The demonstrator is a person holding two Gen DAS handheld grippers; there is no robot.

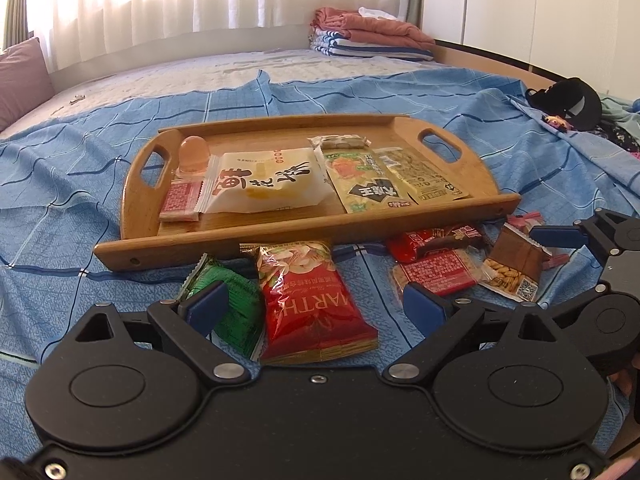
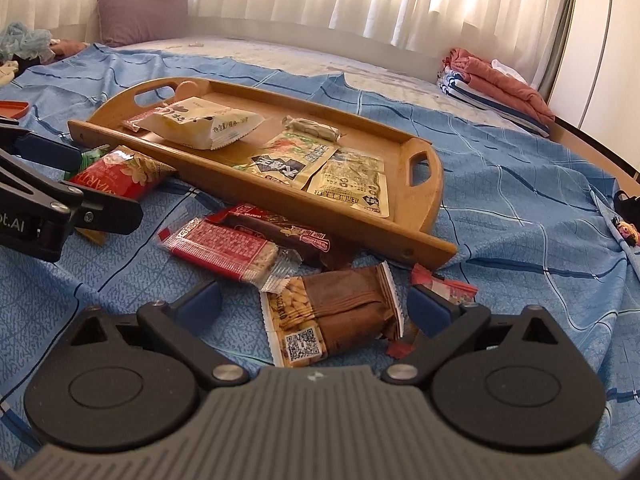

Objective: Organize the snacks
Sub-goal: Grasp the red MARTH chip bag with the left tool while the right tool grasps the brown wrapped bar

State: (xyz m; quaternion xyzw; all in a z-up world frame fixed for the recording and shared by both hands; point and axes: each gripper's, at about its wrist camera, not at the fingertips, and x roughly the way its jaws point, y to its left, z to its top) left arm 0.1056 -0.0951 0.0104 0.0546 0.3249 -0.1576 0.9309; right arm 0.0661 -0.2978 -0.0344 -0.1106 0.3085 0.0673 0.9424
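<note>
The red nut packet (image 1: pixel 316 304) lies on the blue sheet (image 1: pixel 60 184) just in front of the wooden tray (image 1: pixel 304 236), with a green packet (image 1: pixel 232 312) touching its left side. My left claw (image 1: pixel 316 308) tilts down over it, spread wide, one pad on each side, gripping nothing. My right claw (image 2: pixel 316 308) tilts down likewise, wide and empty, around a brown peanut bar (image 2: pixel 336 316). Other snacks already rest in the tray.

We count one wooden tray (image 1: pixel 460 204) at twelve o'clock holding six snack packets (image 1: pixel 264 184); six more packets (image 2: pixel 332 312) lie at six o'clock.
</note>
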